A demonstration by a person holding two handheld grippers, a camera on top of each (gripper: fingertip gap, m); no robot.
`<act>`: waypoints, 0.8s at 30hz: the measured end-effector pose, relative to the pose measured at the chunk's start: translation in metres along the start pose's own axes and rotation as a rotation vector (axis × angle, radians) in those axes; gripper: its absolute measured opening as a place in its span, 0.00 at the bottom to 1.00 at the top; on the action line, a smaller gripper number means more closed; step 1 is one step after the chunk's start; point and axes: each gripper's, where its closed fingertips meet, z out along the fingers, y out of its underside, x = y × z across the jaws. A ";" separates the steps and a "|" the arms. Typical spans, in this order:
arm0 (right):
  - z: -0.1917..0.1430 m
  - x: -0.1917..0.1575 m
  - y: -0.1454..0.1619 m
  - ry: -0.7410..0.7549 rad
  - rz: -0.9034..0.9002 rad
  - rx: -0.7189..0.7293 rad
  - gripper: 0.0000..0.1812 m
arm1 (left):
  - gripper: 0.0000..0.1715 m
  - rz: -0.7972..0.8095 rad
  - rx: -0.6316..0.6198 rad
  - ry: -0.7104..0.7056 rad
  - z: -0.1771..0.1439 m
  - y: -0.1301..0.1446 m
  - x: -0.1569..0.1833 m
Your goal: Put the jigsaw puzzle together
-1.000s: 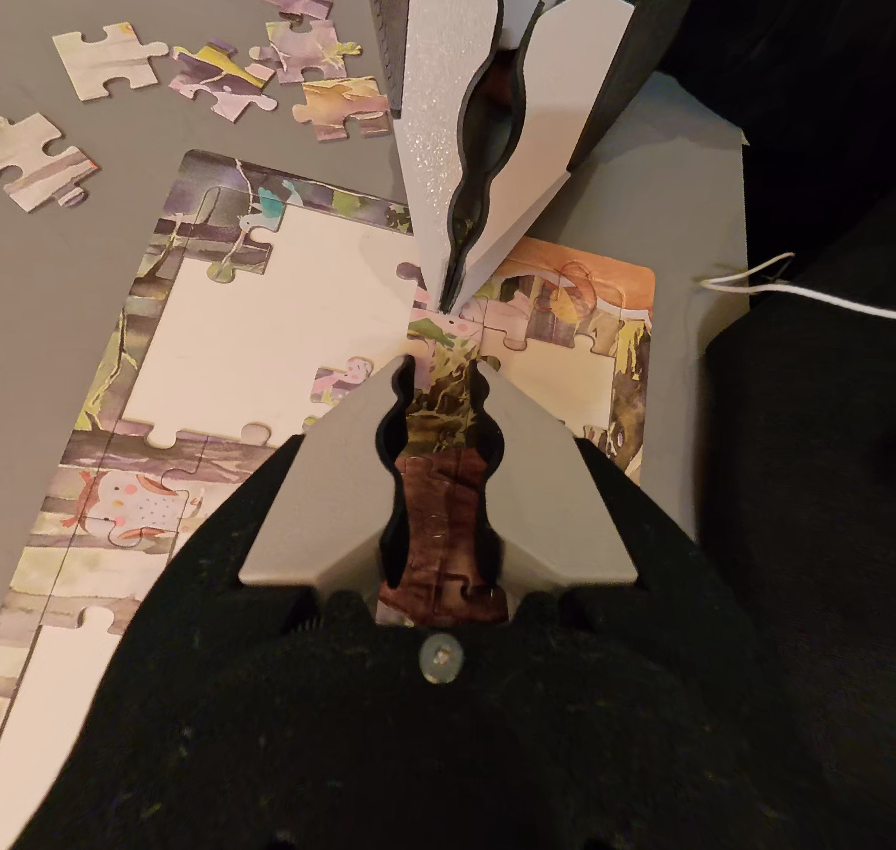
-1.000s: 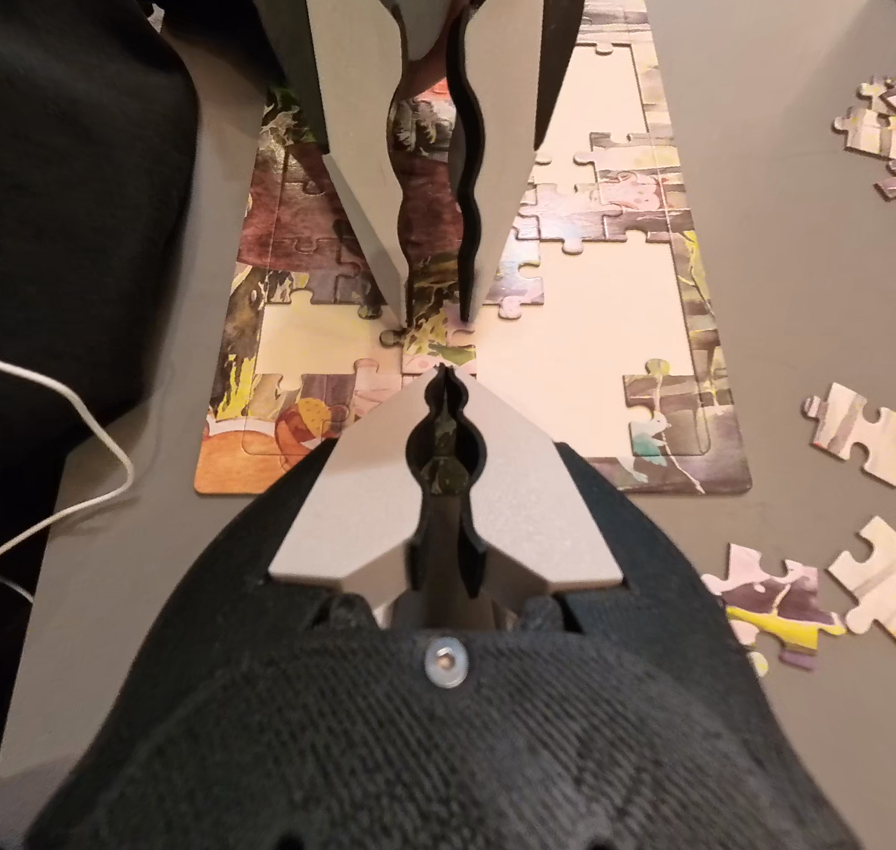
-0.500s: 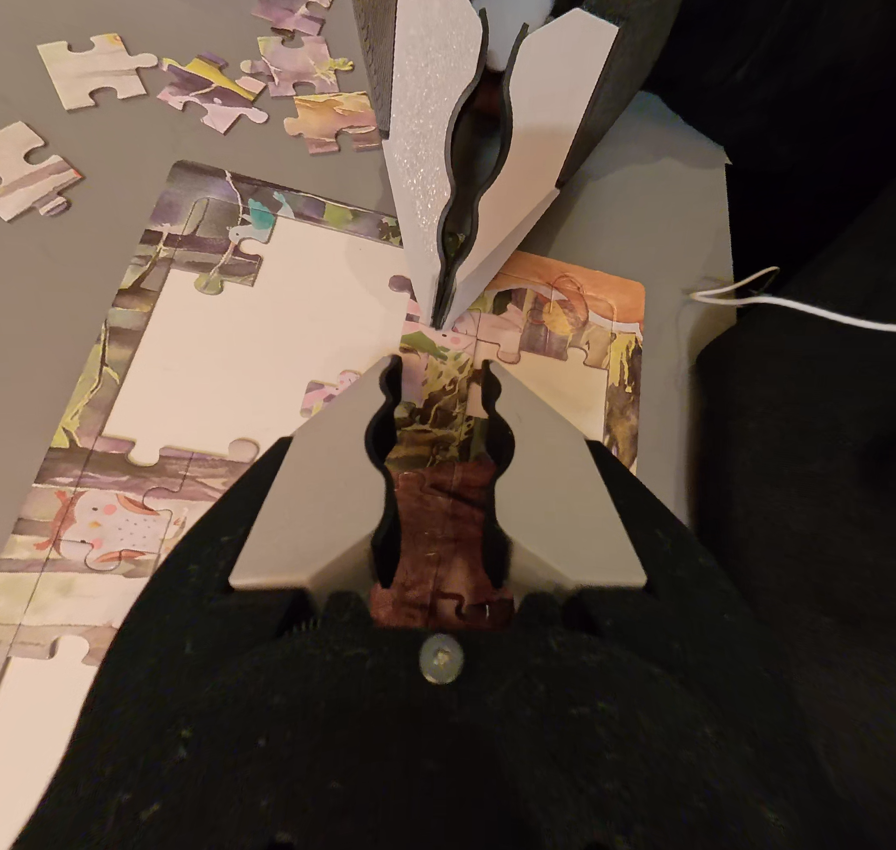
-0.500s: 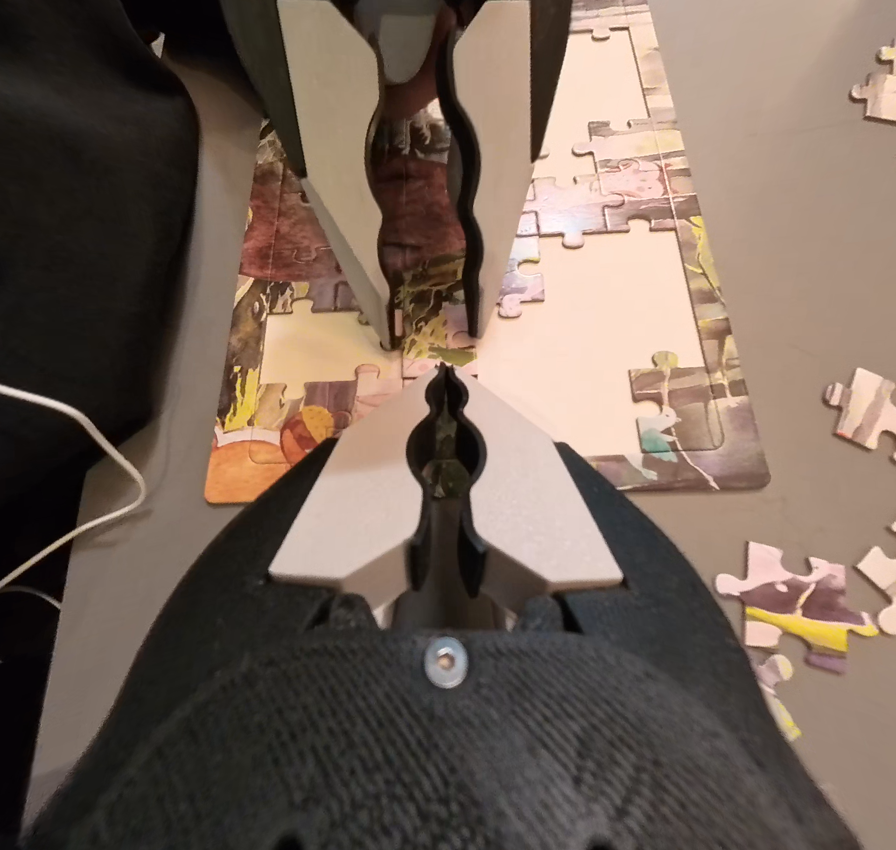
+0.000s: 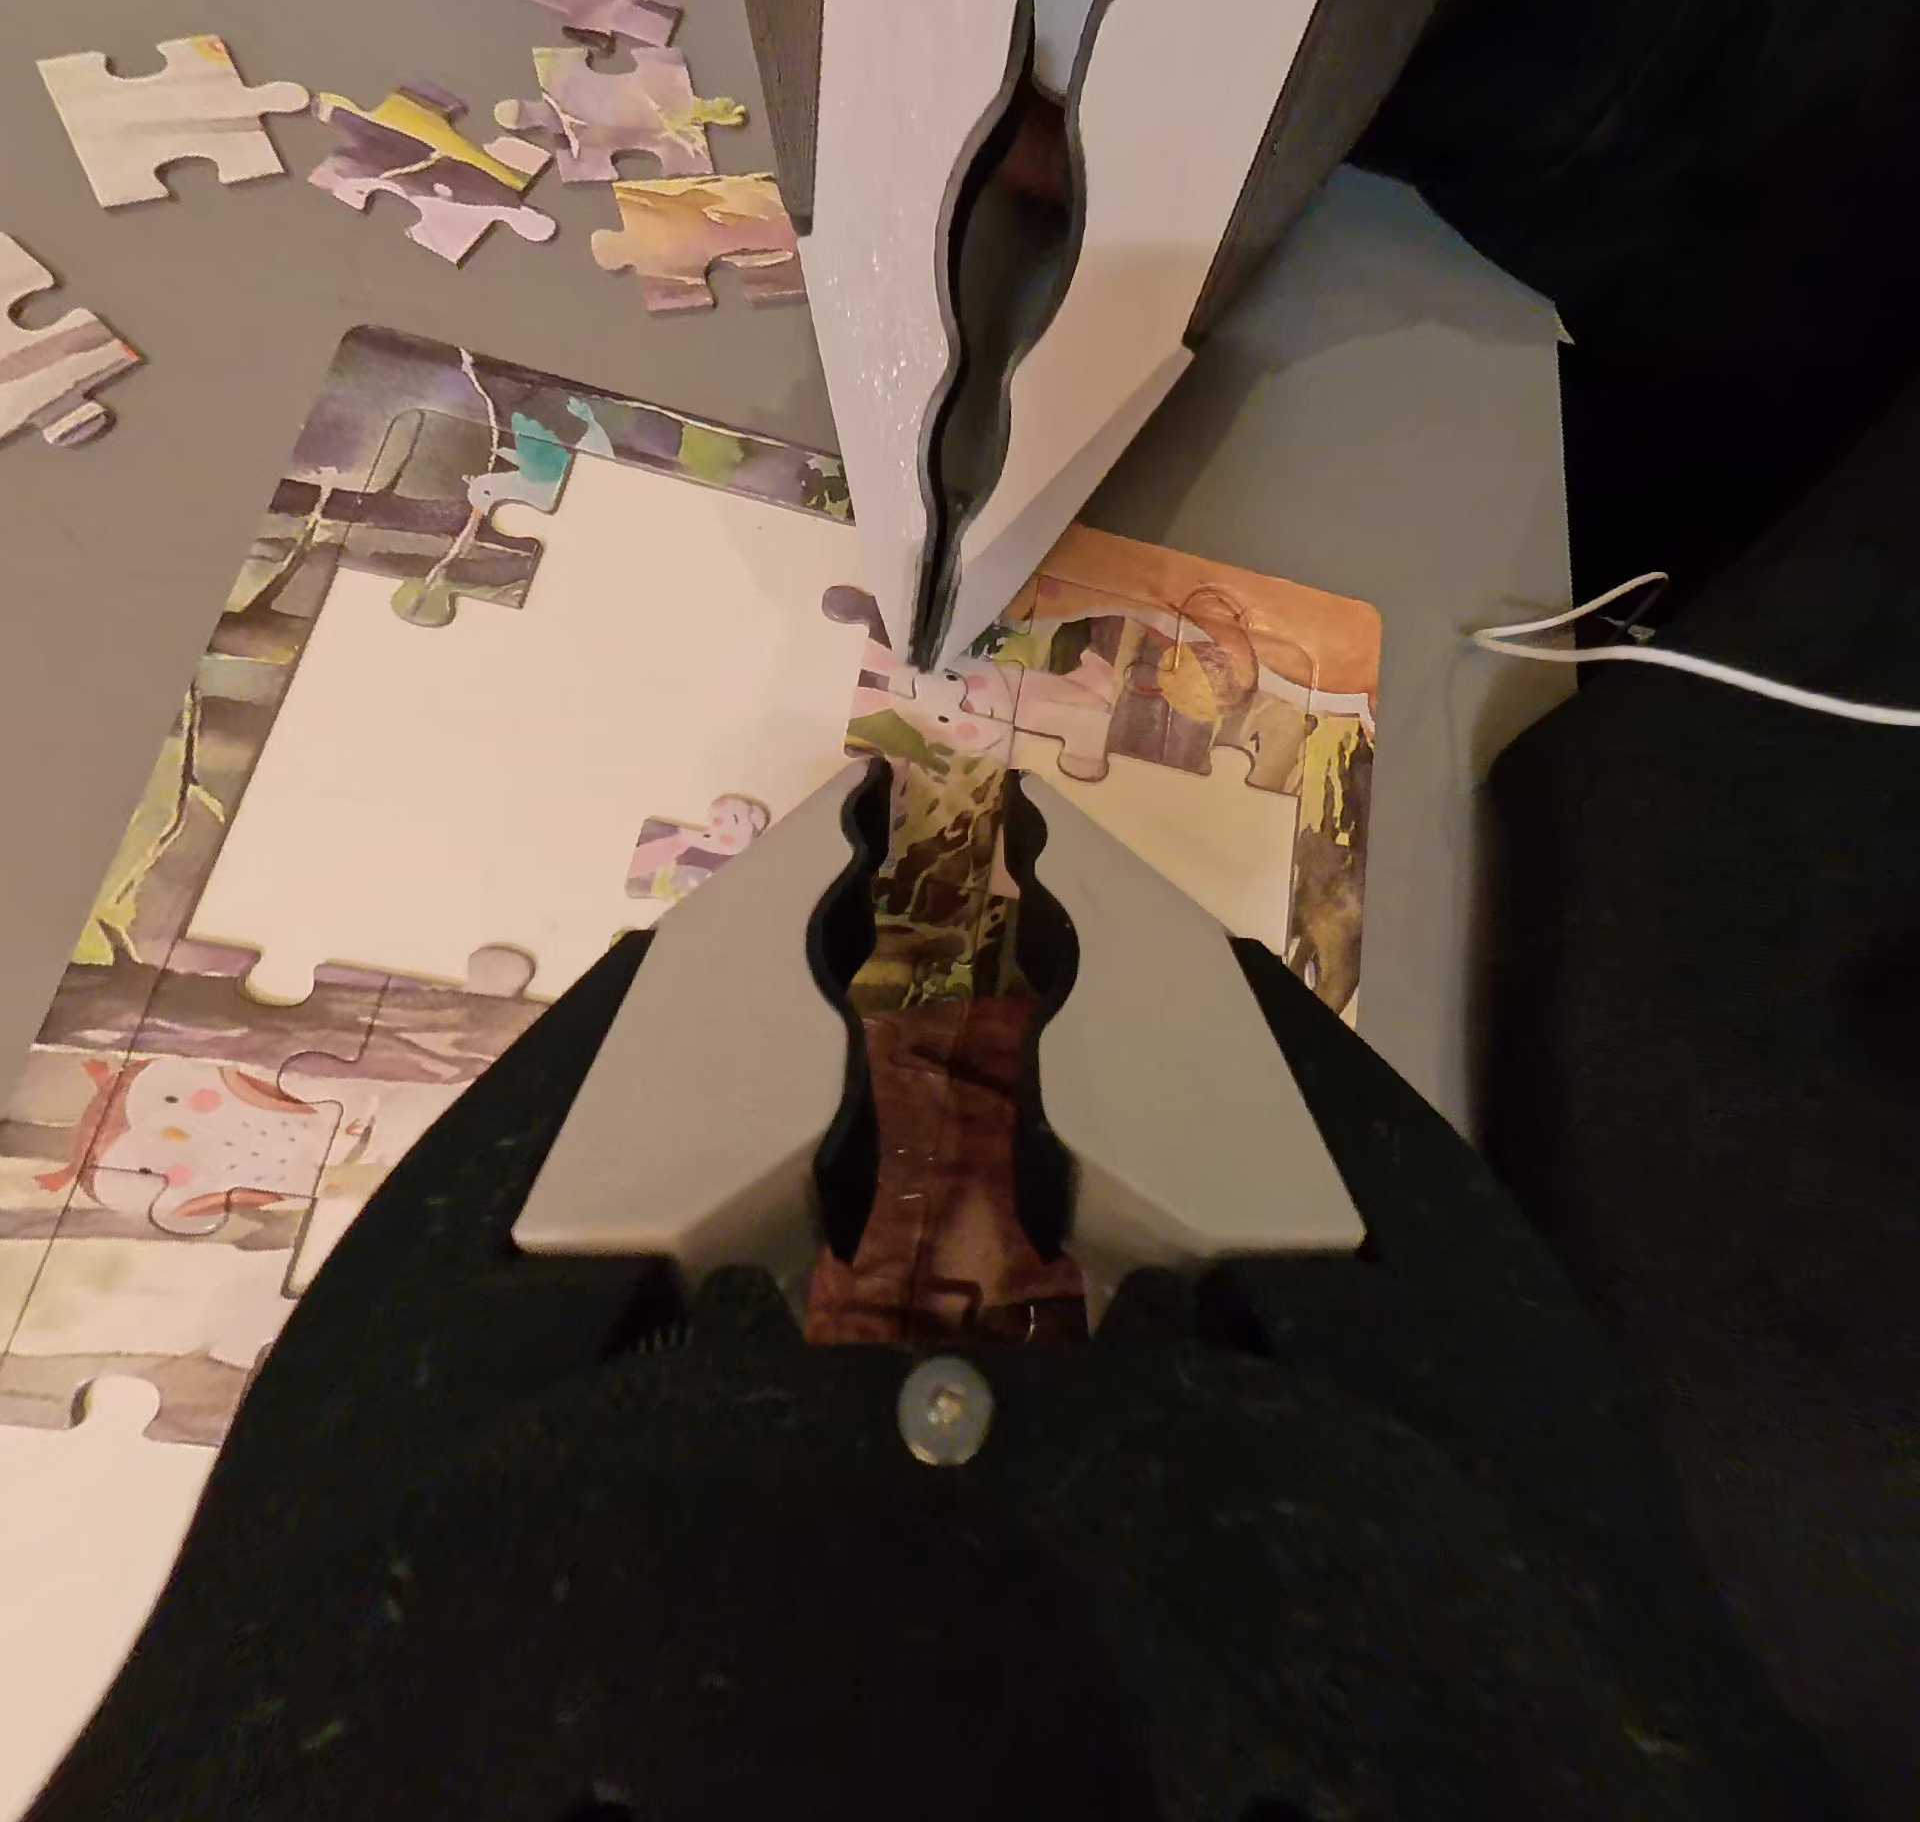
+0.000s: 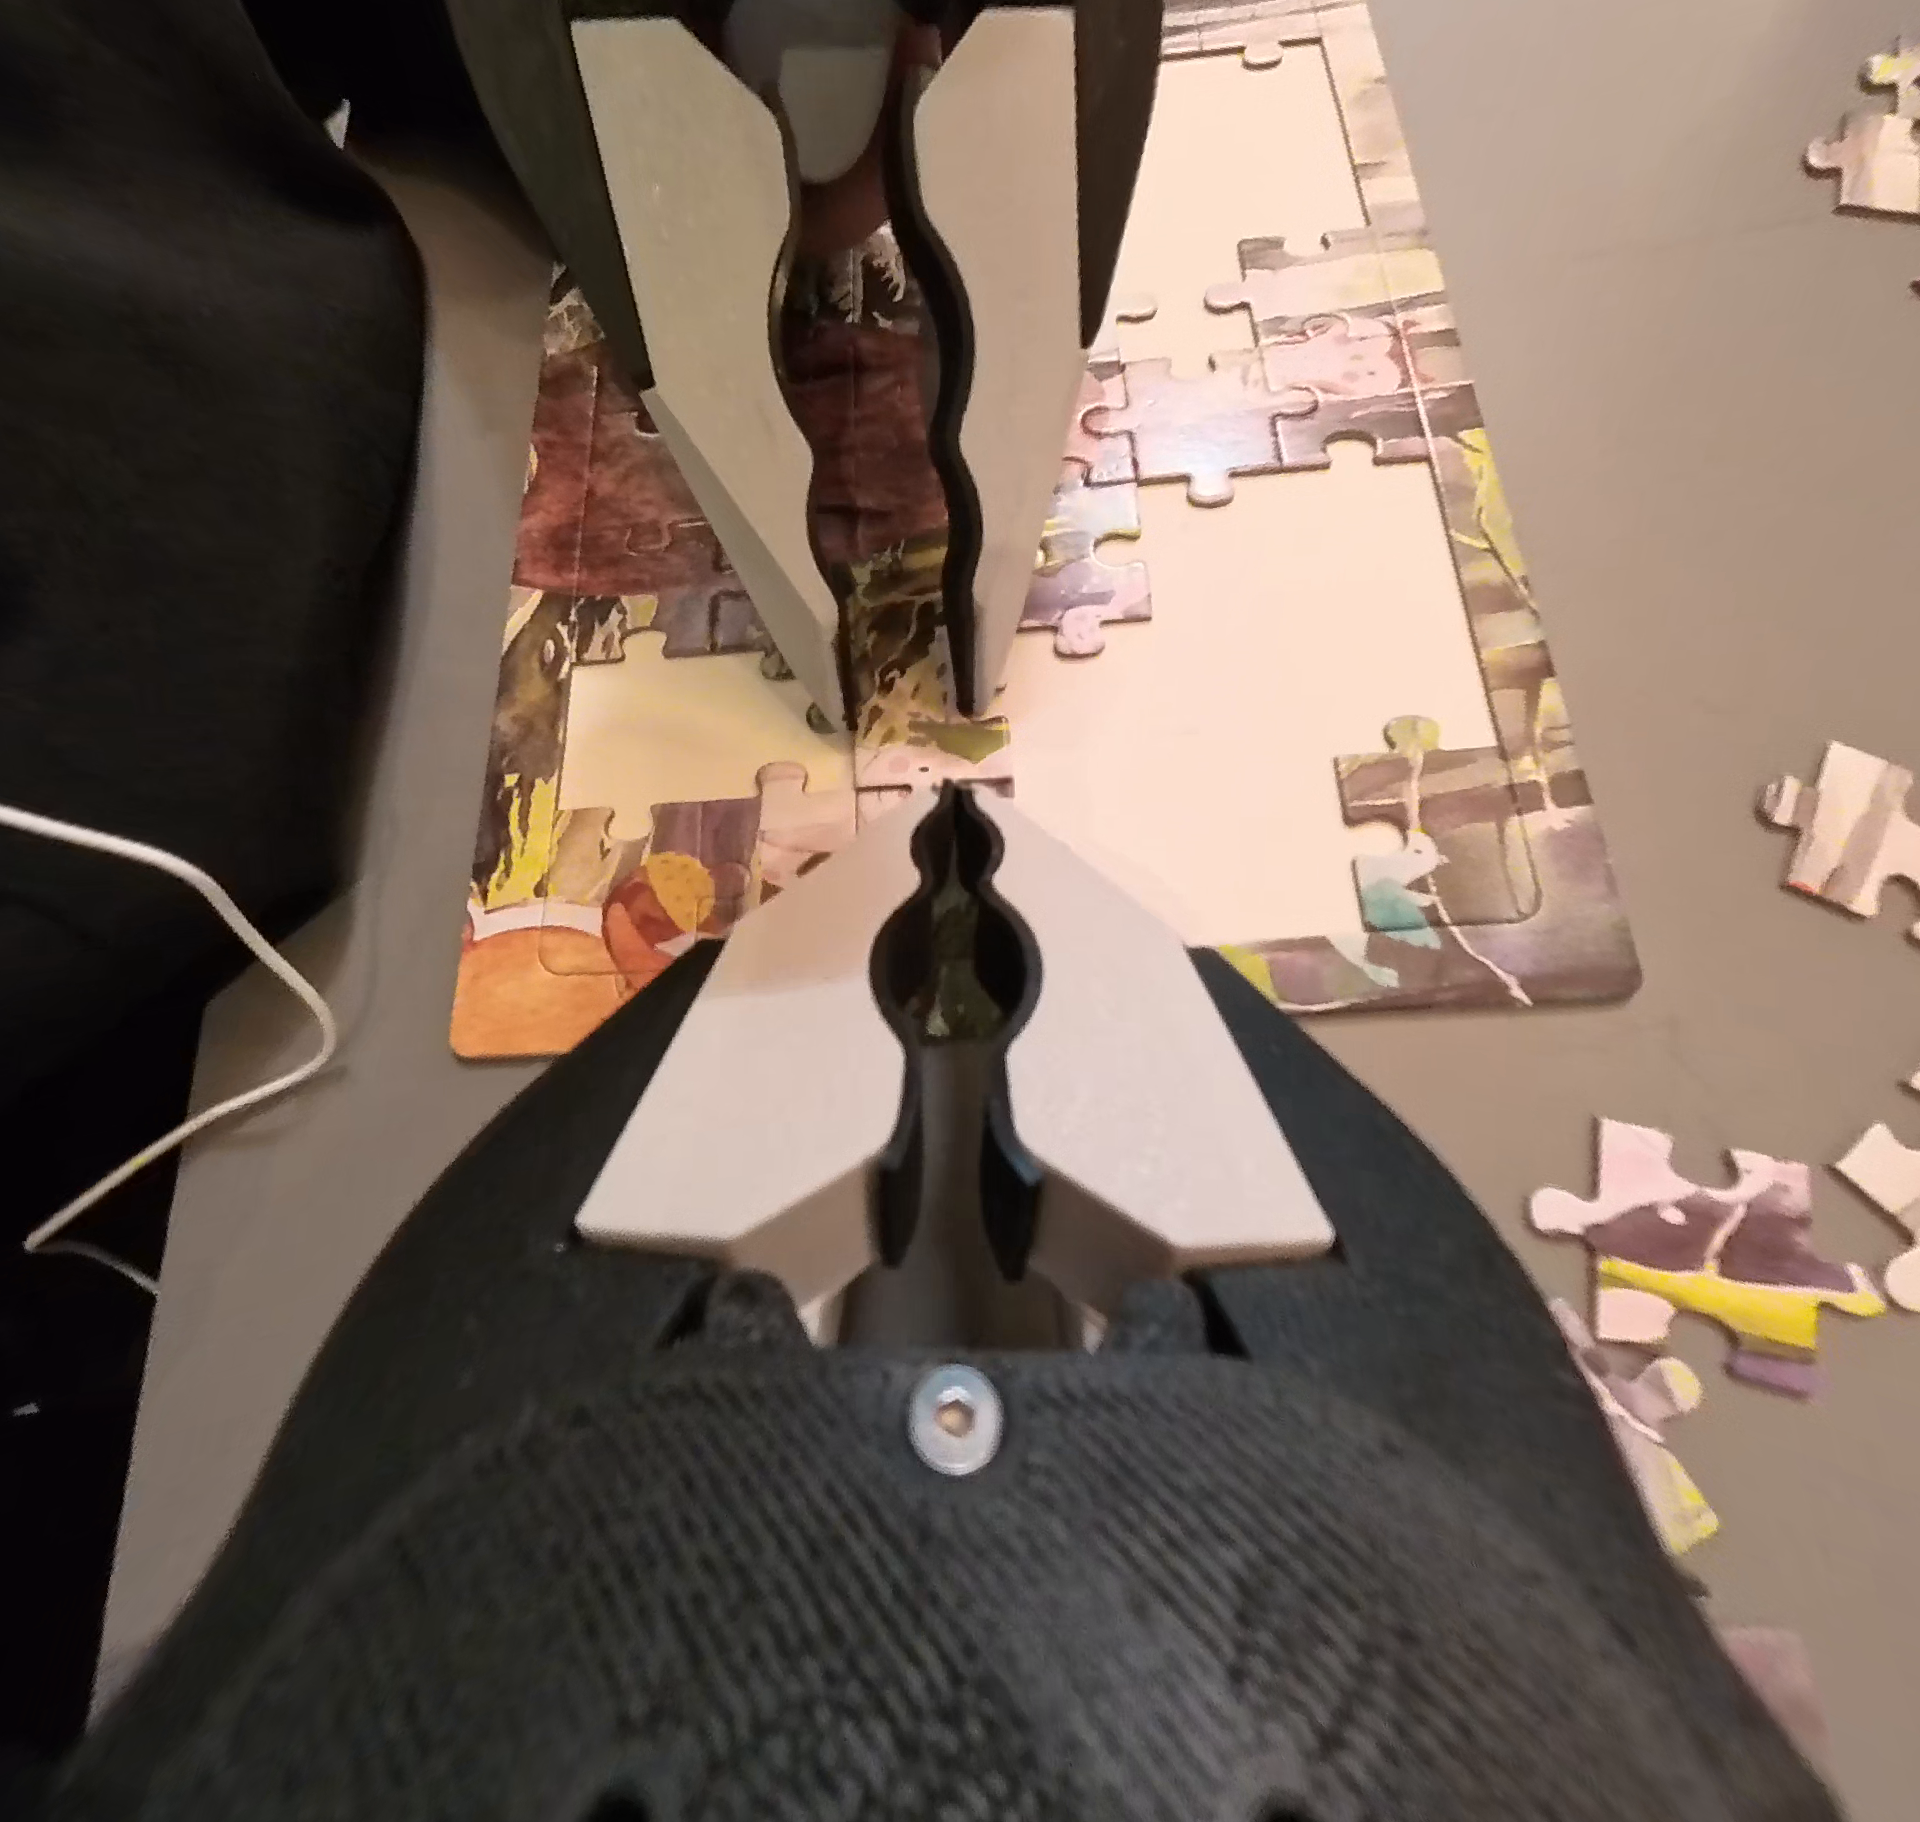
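The jigsaw board lies on the grey table, partly filled along its edges and at one end; it also shows in the right wrist view. My right gripper is shut and empty, its tip down on a pink bunny piece set in the board; it comes in from the top of the left wrist view. My left gripper faces it, open narrowly, its fingertips astride a green and brown strip of laid pieces. The two tips nearly meet.
Loose pieces lie on the table beyond the board; they are also at the right of the right wrist view. A white cable and dark cloth lie past the table edge beside the board's orange end.
Both grippers have shifted only slightly over the same spot. The right gripper stays shut with its tip on the bunny piece. The left jaws look a little narrower than half a second ago.
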 end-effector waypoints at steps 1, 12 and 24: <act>0.001 0.000 0.000 -0.001 -0.002 -0.004 0.00 | 0.12 -0.001 -0.001 0.000 0.000 0.000 0.000; 0.003 -0.002 0.001 0.026 -0.051 -0.014 0.00 | 0.09 -0.014 0.002 -0.001 -0.001 0.000 -0.003; 0.000 -0.003 -0.007 0.025 -0.064 0.030 0.00 | 0.09 -0.056 0.060 -0.033 -0.017 -0.002 -0.021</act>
